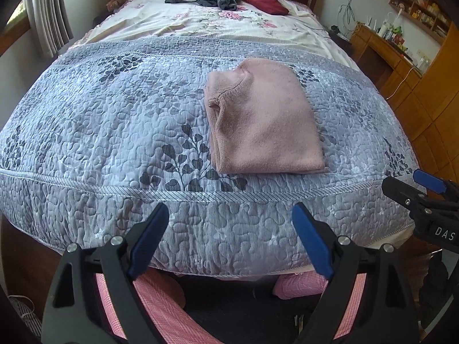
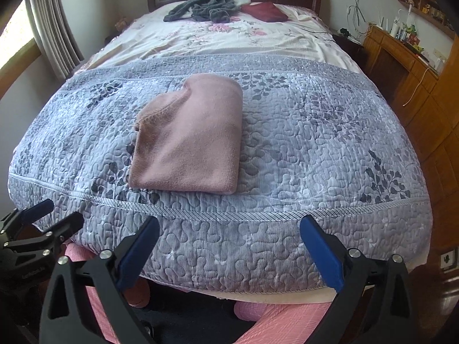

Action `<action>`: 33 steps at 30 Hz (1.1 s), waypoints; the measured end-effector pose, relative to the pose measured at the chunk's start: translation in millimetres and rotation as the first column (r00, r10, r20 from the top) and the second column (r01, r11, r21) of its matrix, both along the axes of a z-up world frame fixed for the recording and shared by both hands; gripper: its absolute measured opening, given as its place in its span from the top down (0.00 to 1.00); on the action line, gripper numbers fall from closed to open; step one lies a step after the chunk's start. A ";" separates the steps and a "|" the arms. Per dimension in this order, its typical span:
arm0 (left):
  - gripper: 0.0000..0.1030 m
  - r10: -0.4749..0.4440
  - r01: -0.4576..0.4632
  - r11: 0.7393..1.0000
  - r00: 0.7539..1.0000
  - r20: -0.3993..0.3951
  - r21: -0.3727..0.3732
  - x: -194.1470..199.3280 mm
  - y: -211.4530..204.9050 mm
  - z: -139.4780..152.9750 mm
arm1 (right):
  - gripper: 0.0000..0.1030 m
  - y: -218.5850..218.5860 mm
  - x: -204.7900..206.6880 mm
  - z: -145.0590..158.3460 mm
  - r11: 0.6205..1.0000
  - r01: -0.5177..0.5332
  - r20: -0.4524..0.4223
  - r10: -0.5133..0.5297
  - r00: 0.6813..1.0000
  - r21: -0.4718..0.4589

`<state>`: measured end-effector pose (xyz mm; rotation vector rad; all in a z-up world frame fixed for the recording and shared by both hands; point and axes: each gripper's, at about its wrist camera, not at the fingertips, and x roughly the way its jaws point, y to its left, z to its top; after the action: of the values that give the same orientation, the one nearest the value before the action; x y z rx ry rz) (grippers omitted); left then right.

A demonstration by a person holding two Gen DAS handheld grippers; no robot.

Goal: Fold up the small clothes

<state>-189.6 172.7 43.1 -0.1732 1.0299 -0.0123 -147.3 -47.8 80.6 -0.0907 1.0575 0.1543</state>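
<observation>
While both tools hang off the foot of the bed, the left gripper (image 1: 231, 240) and the right gripper (image 2: 229, 249) stand with jaws spread wide and empty; beyond them, on the grey quilt (image 1: 94, 132), the folded pink garment (image 1: 262, 117) lies apart, long axis running away toward the headboard; it sits right of the left tool, left of the right, about equally near; farther off lies a dark grey heap (image 2: 200, 7).

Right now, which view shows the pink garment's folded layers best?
The left wrist view: the folded pink garment shows its open layered left edge clearly. The right wrist view shows that edge at a flatter angle.
</observation>
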 end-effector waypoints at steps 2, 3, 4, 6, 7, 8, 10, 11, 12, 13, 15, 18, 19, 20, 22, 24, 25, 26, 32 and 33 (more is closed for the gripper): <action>0.15 -0.002 0.002 1.000 1.000 0.002 0.003 0.0 -2.0 1.0 | 0.04 -0.6 0.1 -0.5 1.000 0.003 -0.004 -0.003 1.000 0.005; 0.15 -0.003 0.003 1.000 1.000 0.002 0.002 0.1 -2.6 1.5 | 0.04 -1.0 0.3 -1.1 1.000 0.005 -0.007 -0.005 1.000 0.005; 0.15 -0.003 0.003 1.000 1.000 0.002 0.001 0.3 -3.4 2.0 | 0.04 -1.6 1.0 -1.7 1.000 0.005 -0.009 -0.005 1.000 0.005; 0.15 -0.003 0.003 1.000 1.000 0.003 0.001 0.5 -4.2 3.0 | 0.04 -2.0 1.1 -3.4 1.000 0.006 -0.010 -0.006 1.000 0.003; 0.15 -0.003 0.003 1.000 1.000 0.005 0.005 0.5 -4.6 3.6 | 0.04 -2.8 2.1 -4.7 1.000 0.007 -0.011 -0.007 1.000 -0.001; 0.15 -0.004 0.004 1.000 1.000 0.007 0.010 0.7 -5.2 4.2 | 0.04 -2.9 2.4 -5.9 1.000 0.010 -0.014 -0.010 1.000 -0.004; 0.15 -0.007 0.007 1.000 1.000 0.009 0.016 0.9 -6.3 4.8 | 0.04 -4.4 3.0 -7.8 1.000 0.012 -0.019 -0.011 1.000 0.006; 0.15 -0.008 0.008 1.000 1.000 0.009 0.017 0.8 -6.5 4.9 | 0.04 -4.9 3.2 -8.6 1.000 0.013 -0.022 -0.013 1.000 0.009; 0.15 -0.008 0.008 1.000 1.000 0.009 0.018 0.8 -6.6 5.2 | 0.04 -5.1 2.8 -8.8 1.000 0.014 -0.020 -0.014 1.000 0.008; 0.15 -0.008 0.008 1.000 1.000 0.009 0.018 0.7 -6.6 5.2 | 0.04 -5.0 2.6 -8.6 1.000 0.015 -0.015 -0.015 1.000 0.003; 0.15 -0.008 0.008 1.000 1.000 0.009 0.019 0.2 -7.1 5.0 | 0.04 -4.5 1.6 -7.6 1.000 0.020 0.000 -0.020 1.000 -0.011; 0.15 -0.008 0.008 1.000 1.000 0.008 0.020 0.3 -7.0 4.8 | 0.04 -7.2 2.8 -6.7 1.000 0.024 0.003 -0.024 1.000 0.003; 0.15 -0.006 0.006 1.000 1.000 0.008 0.021 0.1 -6.7 4.6 | 0.04 -8.3 3.2 -6.9 1.000 0.028 0.004 -0.029 1.000 0.004; 0.15 -0.006 0.005 1.000 1.000 0.008 0.022 0.3 -6.4 4.3 | 0.04 -9.1 3.8 -7.0 1.000 0.031 0.004 -0.031 1.000 0.003; 0.15 -0.005 0.005 1.000 1.000 0.007 0.025 0.2 -5.5 3.8 | 0.04 -10.3 4.3 -7.6 0.999 0.035 0.004 -0.035 0.999 0.000; 0.15 -0.003 0.003 1.000 1.000 0.005 0.027 0.2 -4.4 3.0 | 0.04 -11.1 4.7 -8.5 0.999 0.036 -0.001 -0.036 0.999 0.001; 0.15 -0.002 0.002 1.000 1.000 0.004 0.027 0.3 -4.2 2.8 | 0.04 -11.1 4.8 -9.0 0.999 0.036 -0.003 -0.036 0.999 -0.002; 0.15 -0.001 0.001 1.000 1.000 0.004 0.028 0.7 -3.7 2.5 | 0.04 -10.8 4.9 -9.8 0.999 0.037 -0.007 -0.037 0.999 -0.007; 0.15 0.000 -0.001 0.999 1.000 0.008 0.032 1.0 -4.3 2.9 | 0.04 -13.4 6.2 -13.6 0.999 0.050 -0.030 -0.051 0.998 -0.009; 0.15 0.000 -0.001 0.999 1.000 0.009 0.033 0.8 -4.7 2.8 | 0.04 -13.7 6.1 -13.6 0.999 0.052 -0.029 -0.052 0.998 -0.009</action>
<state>-188.8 168.0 45.9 -0.1436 1.0207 0.0041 -141.3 -61.5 67.0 -0.0686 1.0890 0.1043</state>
